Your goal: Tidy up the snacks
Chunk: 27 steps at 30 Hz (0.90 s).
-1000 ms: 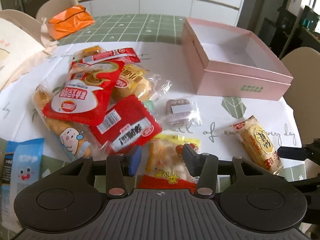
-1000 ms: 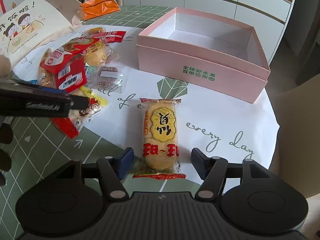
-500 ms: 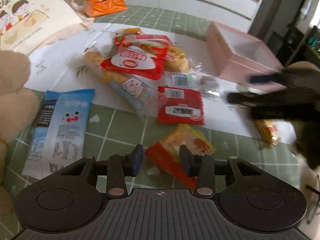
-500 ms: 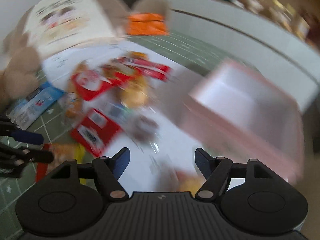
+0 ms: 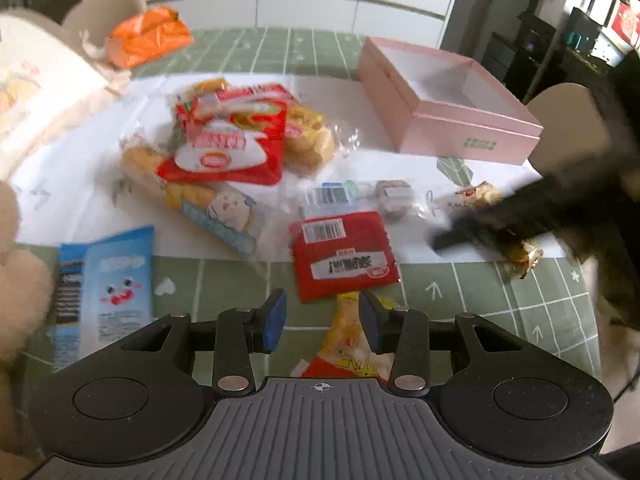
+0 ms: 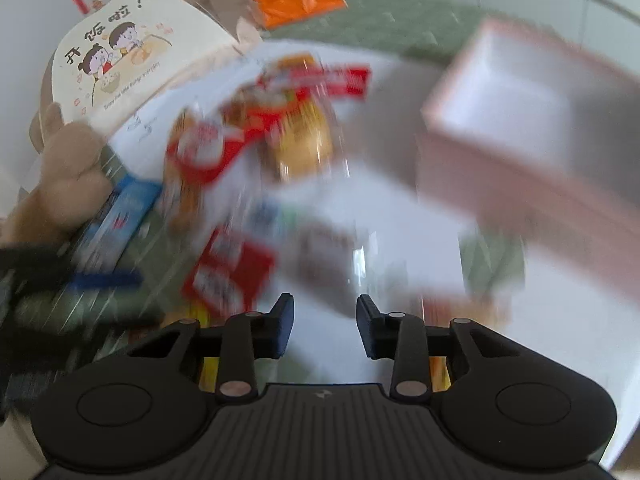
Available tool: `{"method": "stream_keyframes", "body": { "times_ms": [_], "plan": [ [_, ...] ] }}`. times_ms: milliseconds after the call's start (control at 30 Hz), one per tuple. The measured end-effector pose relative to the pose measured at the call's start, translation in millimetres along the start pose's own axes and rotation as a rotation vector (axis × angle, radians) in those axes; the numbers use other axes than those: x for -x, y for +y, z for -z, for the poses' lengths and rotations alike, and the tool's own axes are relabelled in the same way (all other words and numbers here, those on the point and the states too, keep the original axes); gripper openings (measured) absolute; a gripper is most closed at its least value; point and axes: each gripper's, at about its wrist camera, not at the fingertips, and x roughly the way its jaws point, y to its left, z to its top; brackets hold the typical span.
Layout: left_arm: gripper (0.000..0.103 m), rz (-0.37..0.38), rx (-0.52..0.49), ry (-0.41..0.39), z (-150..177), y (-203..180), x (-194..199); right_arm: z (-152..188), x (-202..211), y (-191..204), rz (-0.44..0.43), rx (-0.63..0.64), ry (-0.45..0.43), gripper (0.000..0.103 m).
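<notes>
Holding the left claw (image 5: 322, 322) half spread, pinching nothing, over the yellow packet (image 5: 352, 344), lying long axis near-to-far under its right finger. Narrowing the right claw (image 6: 324, 326), jaws just closing on nothing, cracker packet (image 5: 482, 196) just to its right. Aiming far right for the one pink box (image 5: 448, 92), nearer the right claw. Counting one red packet (image 5: 344, 256), one blue packet (image 5: 106, 280), and a heap (image 5: 228, 144) of at least four.
</notes>
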Motion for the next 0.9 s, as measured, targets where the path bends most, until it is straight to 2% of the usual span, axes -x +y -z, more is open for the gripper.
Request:
{"method": "stream_keyframes", "body": {
  "times_ms": [67,133,167,233,300,367,433,533,633,733,800,900],
  "plan": [
    [0.044,0.031,-0.021,0.039,2.4,-3.8,-4.7,20.3,10.6,-3.2,-0.002,-0.018,0.000,0.034],
    [0.044,0.035,-0.068,0.062,7.3,-12.4,-3.3,37.6,24.8,-3.5,0.041,-0.010,-0.028,0.036],
    [0.045,0.030,-0.088,0.067,10.6,-18.3,-1.3,42.3,30.0,-3.3,0.072,0.001,-0.044,0.038],
    [0.045,0.008,-0.112,0.075,16.1,-29.3,2.5,49.1,38.7,-3.4,0.130,0.017,-0.074,0.052],
    [0.045,-0.022,-0.126,0.084,18.7,-39.4,0.9,52.4,44.6,-6.0,0.174,0.015,-0.100,0.058],
    [0.046,-0.047,-0.144,0.087,17.9,-48.7,-3.1,54.2,48.8,-9.7,0.205,0.013,-0.119,0.059],
    [0.047,-0.045,-0.145,0.090,15.7,-56.3,-8.2,54.0,50.0,-12.0,0.220,0.010,-0.128,0.064],
    [0.048,-0.024,-0.139,0.094,13.1,-65.2,-11.8,54.2,52.3,-13.1,0.236,0.013,-0.131,0.067],
    [0.049,-0.038,-0.163,0.082,14.3,-74.5,-12.2,55.6,55.3,-11.2,0.258,0.034,-0.138,0.068],
    [0.046,-0.072,-0.183,0.019,16.1,-80.1,3.7,57.0,58.8,-14.1,0.276,0.023,-0.142,0.068],
    [0.046,-0.049,-0.191,-0.009,15.5,-83.1,13.4,58.8,62.6,-17.4,0.287,0.013,-0.152,0.068],
    [0.047,-0.060,-0.237,0.037,17.5,-93.9,3.5,60.9,66.6,-24.8,0.297,-0.017,-0.164,0.069]
  ]
}}
